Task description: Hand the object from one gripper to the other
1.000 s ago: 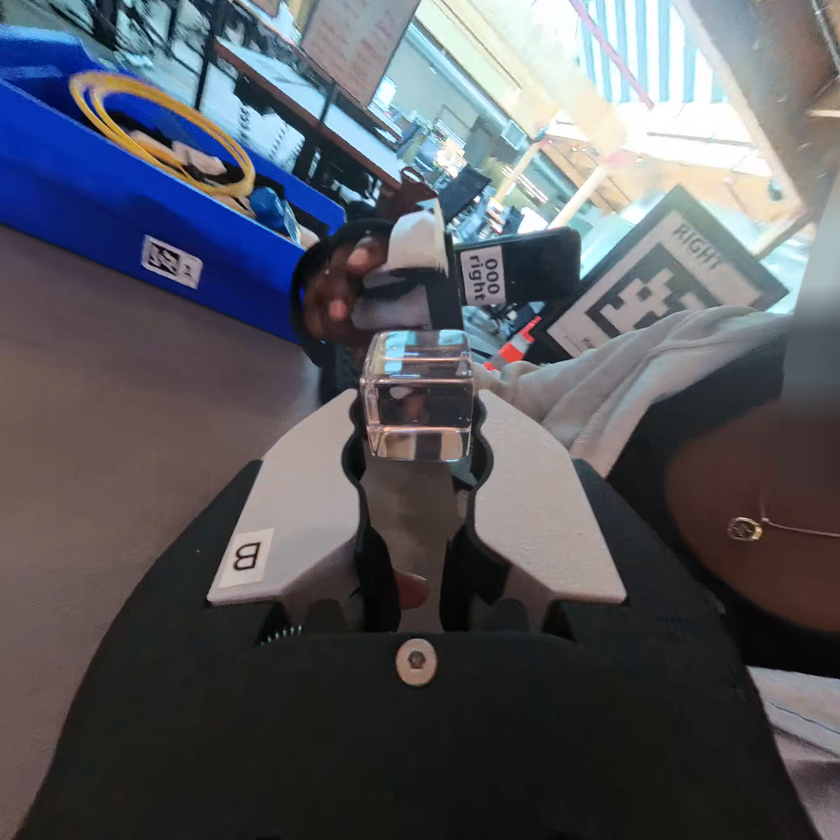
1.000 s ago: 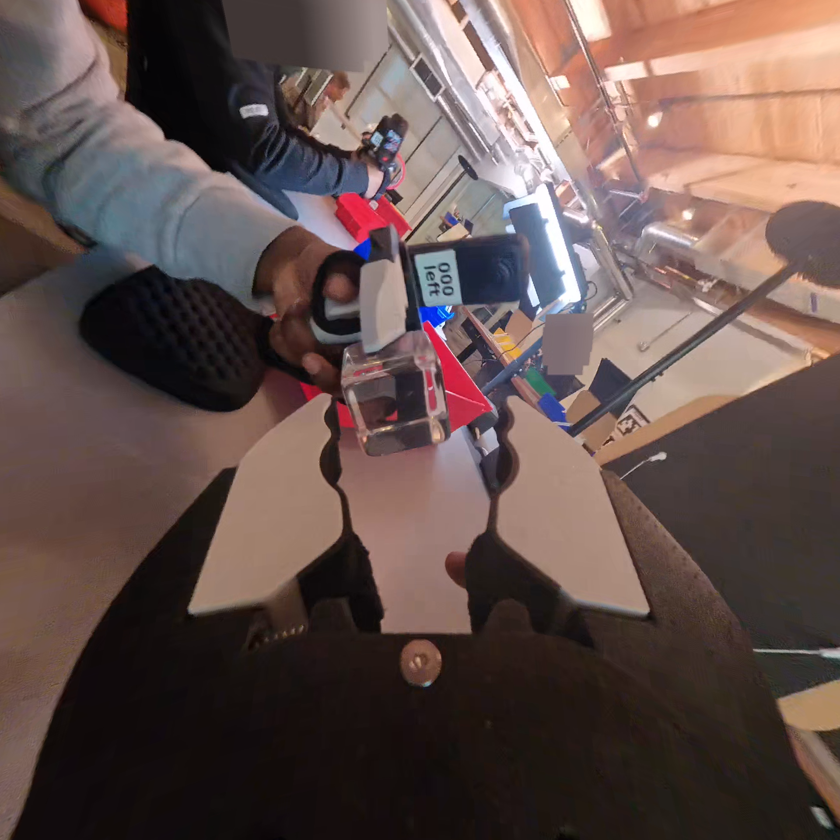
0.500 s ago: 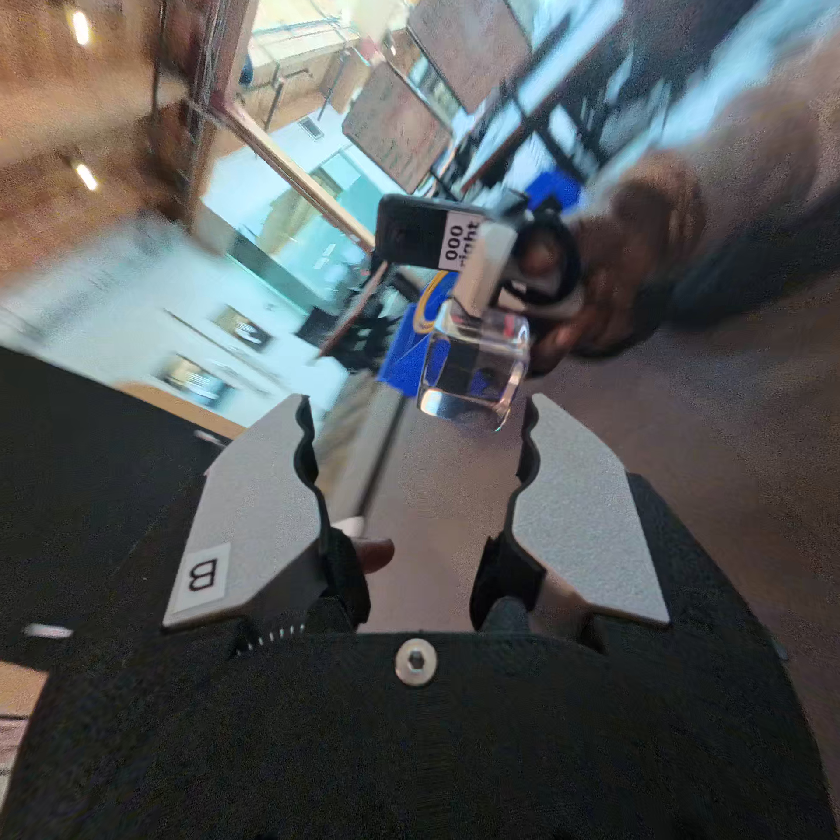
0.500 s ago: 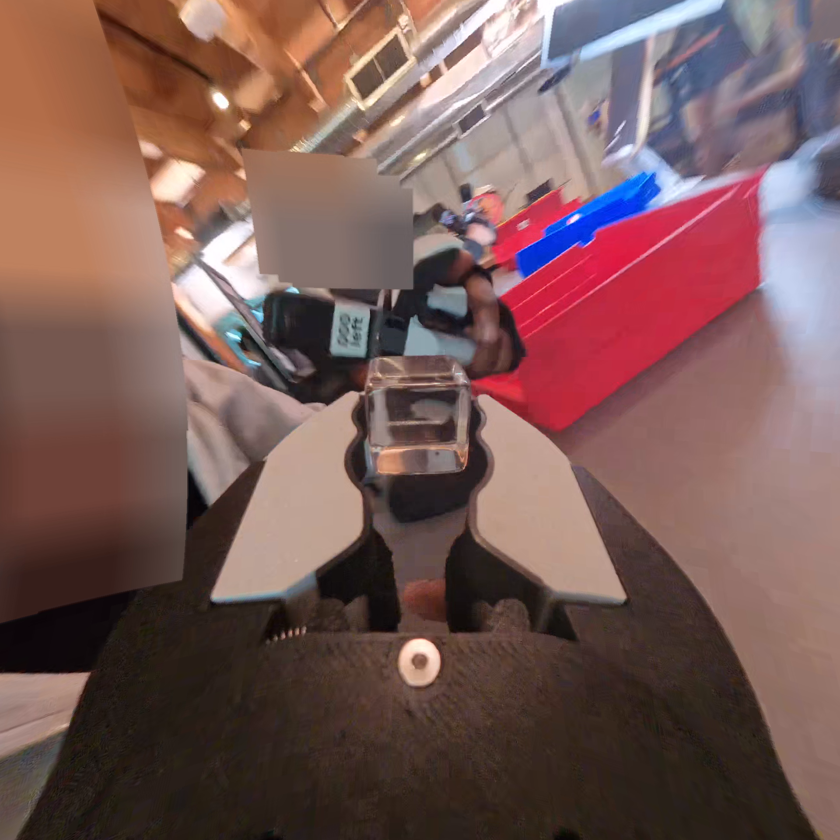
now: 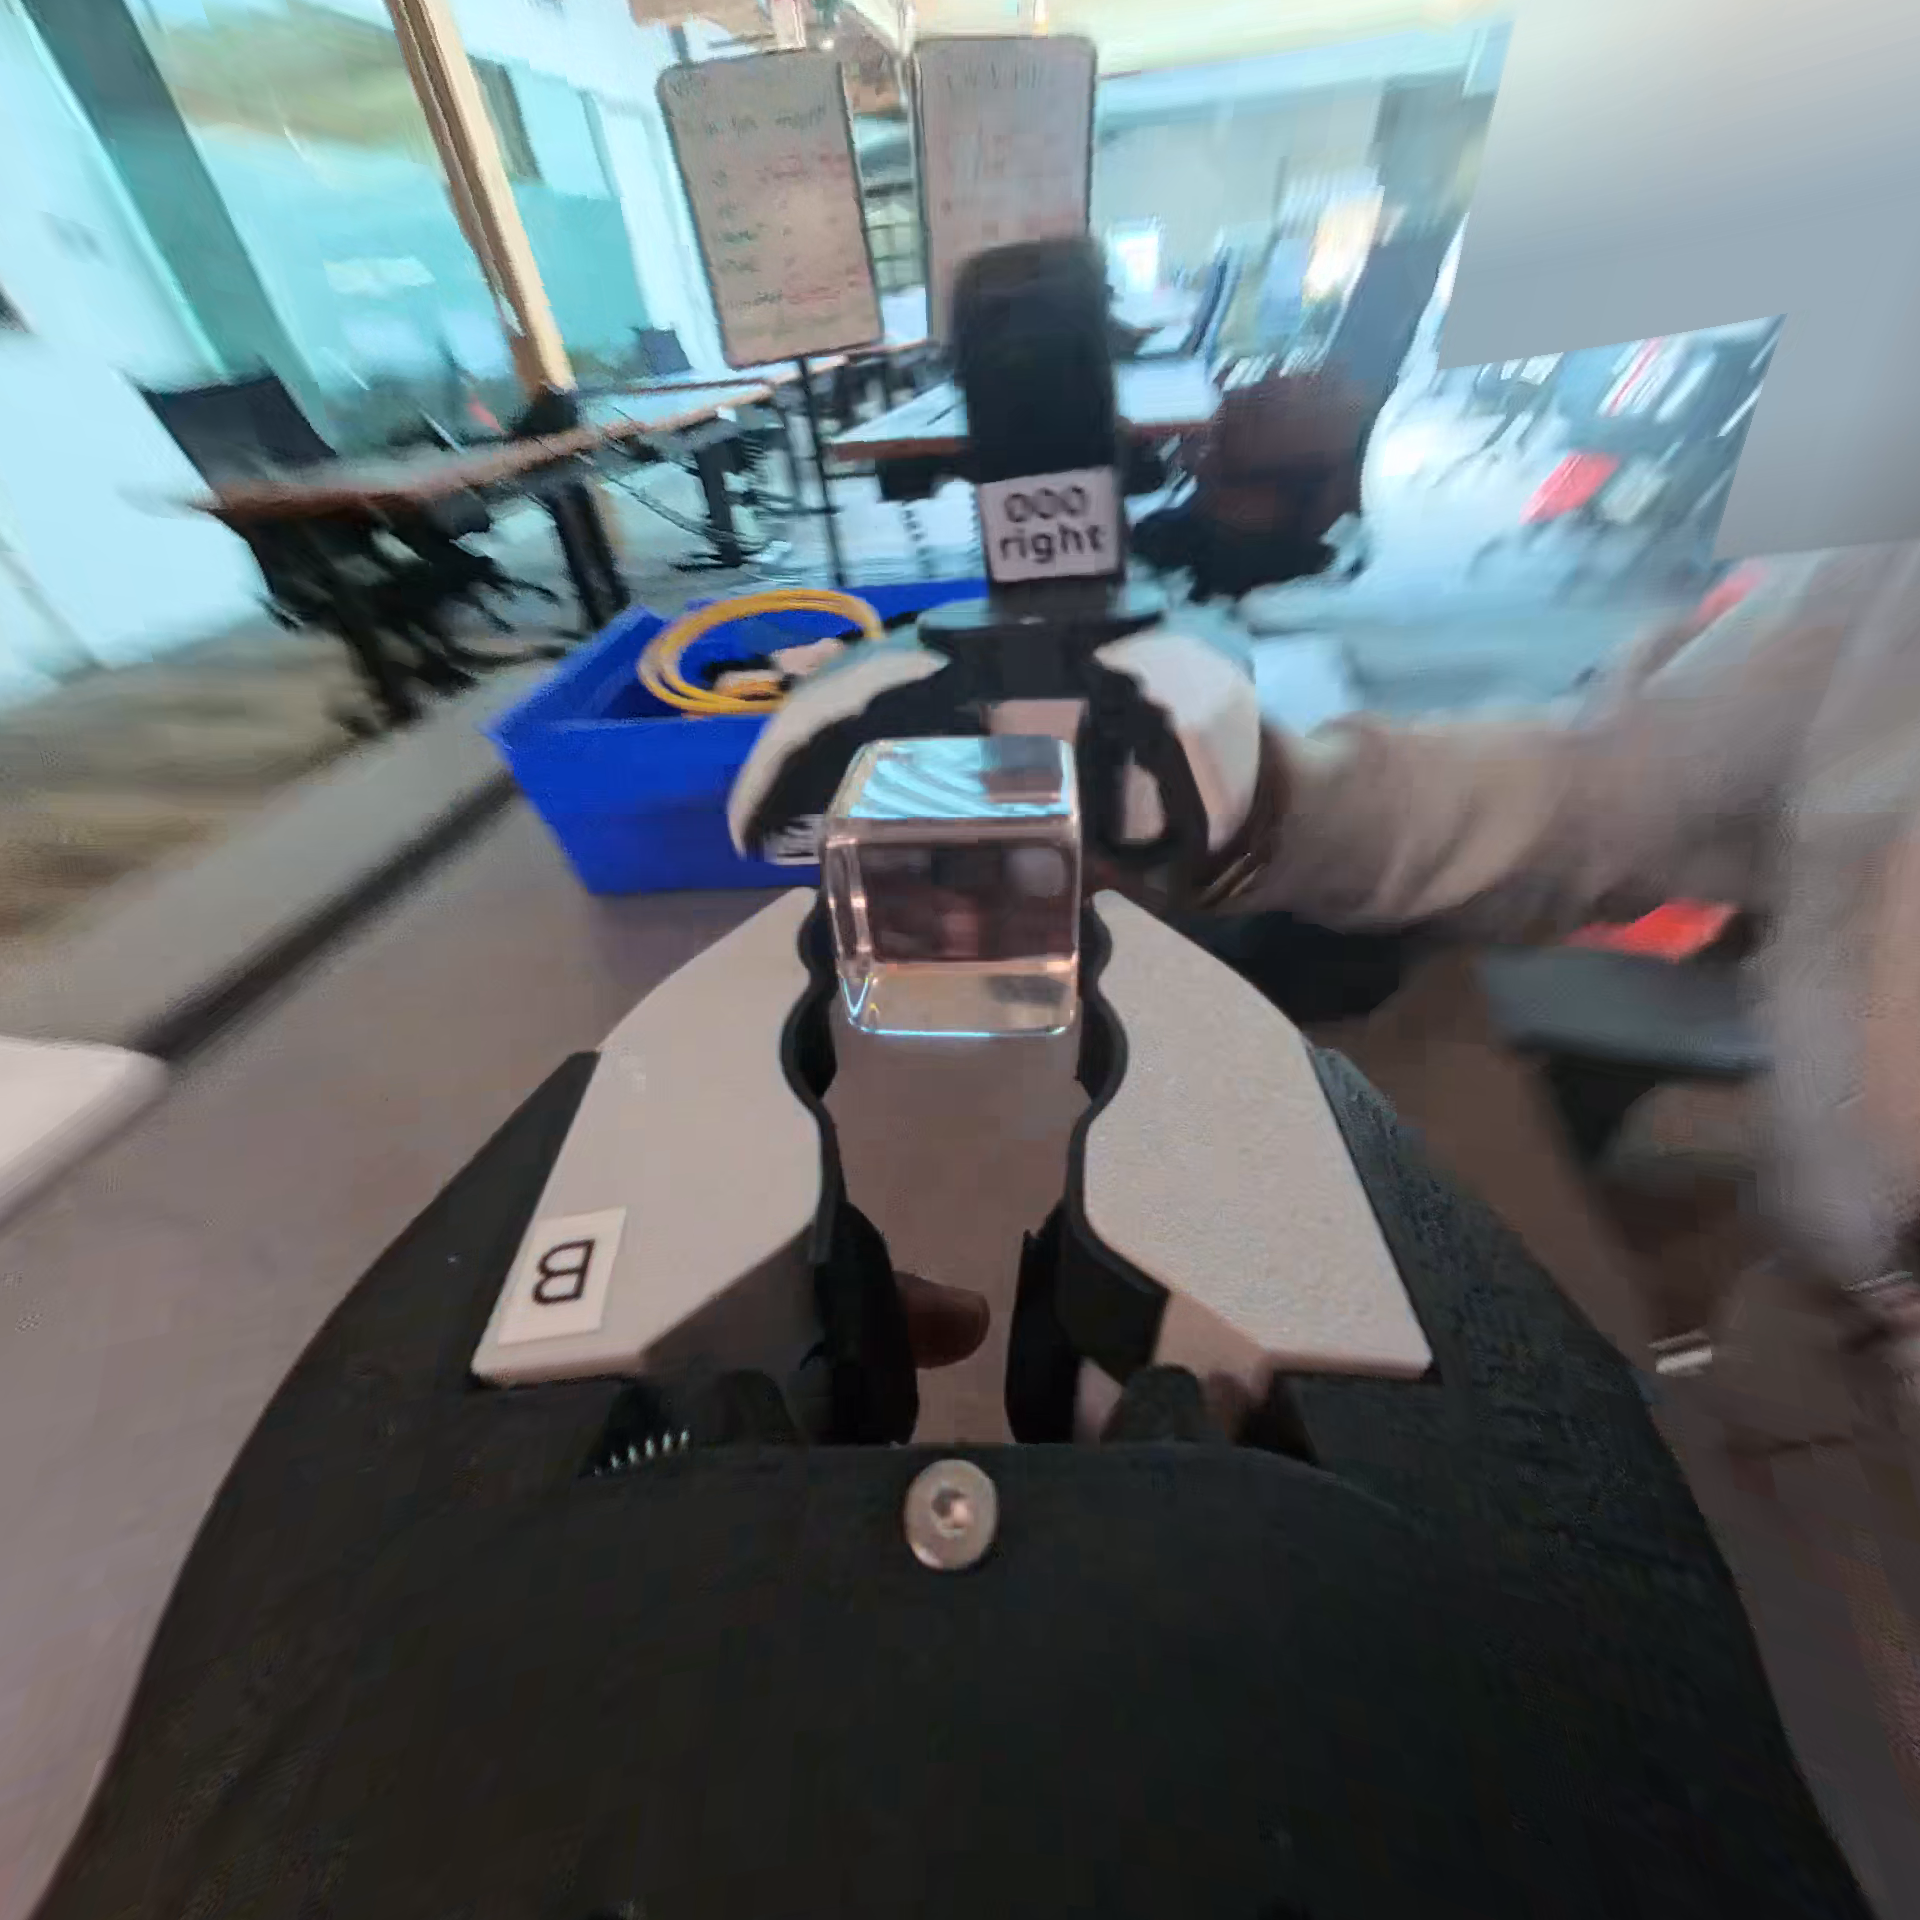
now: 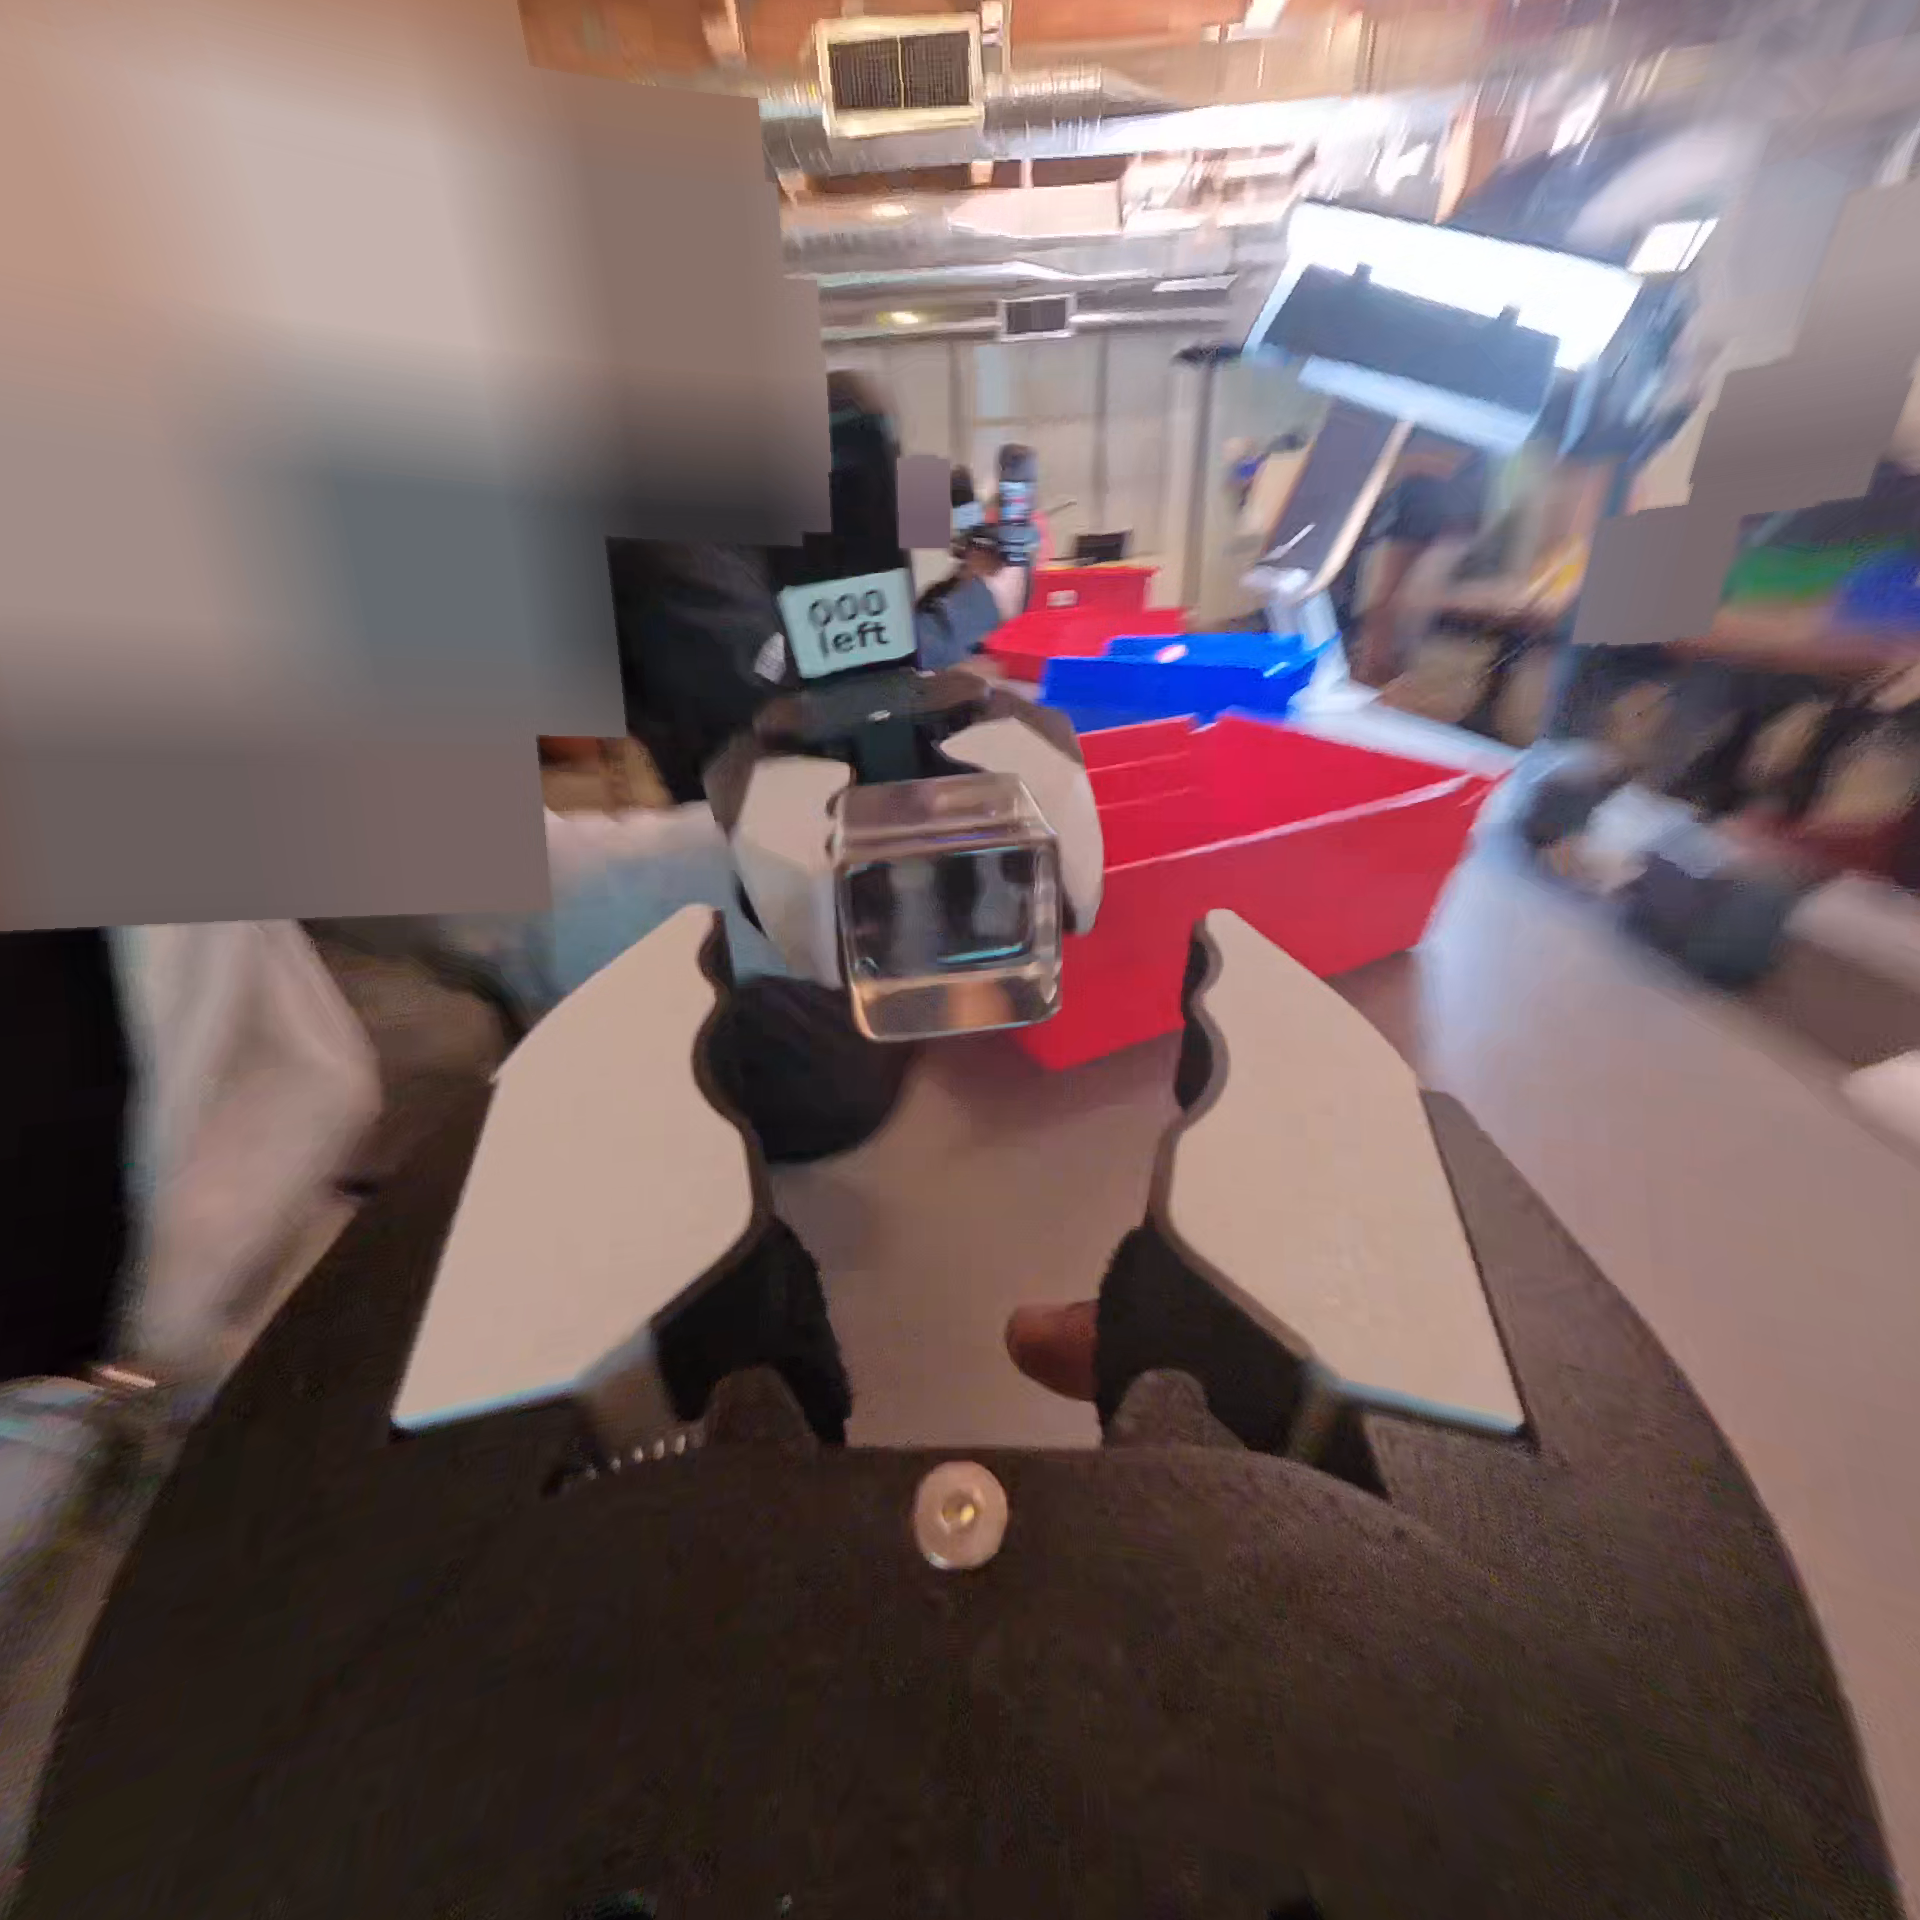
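Grey table (image 5: pixel 312 1091) runs out to a blue bin (image 5: pixel 623 800) and a red bin (image 6: pixel 1299 862). Mid-air above it, the left tongs (image 5: pixel 956 935) are clamped on the clear cube (image 5: pixel 956 894); the right tongs (image 6: pixel 951 935) gape apart just short of it. Half a second ago the right tongs held it. Best to keep the pinch square while parting.

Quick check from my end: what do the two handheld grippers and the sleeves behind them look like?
Both tongs, left and right, match: pale grey, wedge-shaped fingers with scalloped black inner pads, set on a black textured body with one silver screw. The left finger carries a white letter sticker. Each has a black camera block with a white label. The sleeve is light grey.
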A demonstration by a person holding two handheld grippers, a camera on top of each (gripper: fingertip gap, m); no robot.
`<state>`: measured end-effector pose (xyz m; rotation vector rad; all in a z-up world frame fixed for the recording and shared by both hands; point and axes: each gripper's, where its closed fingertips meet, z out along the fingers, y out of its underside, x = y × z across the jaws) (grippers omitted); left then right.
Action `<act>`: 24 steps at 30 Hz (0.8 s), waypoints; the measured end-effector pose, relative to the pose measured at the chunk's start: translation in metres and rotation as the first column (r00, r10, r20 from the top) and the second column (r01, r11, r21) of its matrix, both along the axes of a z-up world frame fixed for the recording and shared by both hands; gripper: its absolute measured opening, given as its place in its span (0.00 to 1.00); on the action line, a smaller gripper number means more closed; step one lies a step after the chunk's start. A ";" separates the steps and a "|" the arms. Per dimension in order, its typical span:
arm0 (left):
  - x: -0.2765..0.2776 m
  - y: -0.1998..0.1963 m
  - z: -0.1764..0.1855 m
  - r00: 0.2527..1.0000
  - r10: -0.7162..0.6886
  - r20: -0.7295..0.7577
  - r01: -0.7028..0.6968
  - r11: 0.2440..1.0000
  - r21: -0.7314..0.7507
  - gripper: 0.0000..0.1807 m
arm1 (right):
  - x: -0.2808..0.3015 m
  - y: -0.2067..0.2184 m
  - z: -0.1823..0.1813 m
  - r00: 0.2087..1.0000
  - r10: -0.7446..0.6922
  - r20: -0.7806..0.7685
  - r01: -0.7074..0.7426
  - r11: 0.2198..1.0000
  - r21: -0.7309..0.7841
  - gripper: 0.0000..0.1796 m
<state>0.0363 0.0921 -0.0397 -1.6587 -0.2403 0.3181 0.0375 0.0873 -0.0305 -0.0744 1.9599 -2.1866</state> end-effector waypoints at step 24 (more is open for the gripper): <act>-0.013 -0.008 -0.011 0.674 -0.032 -0.738 -0.247 0.932 -0.267 0.47 | 0.000 -0.005 -0.021 0.804 0.179 0.567 -0.237 0.971 0.030 0.24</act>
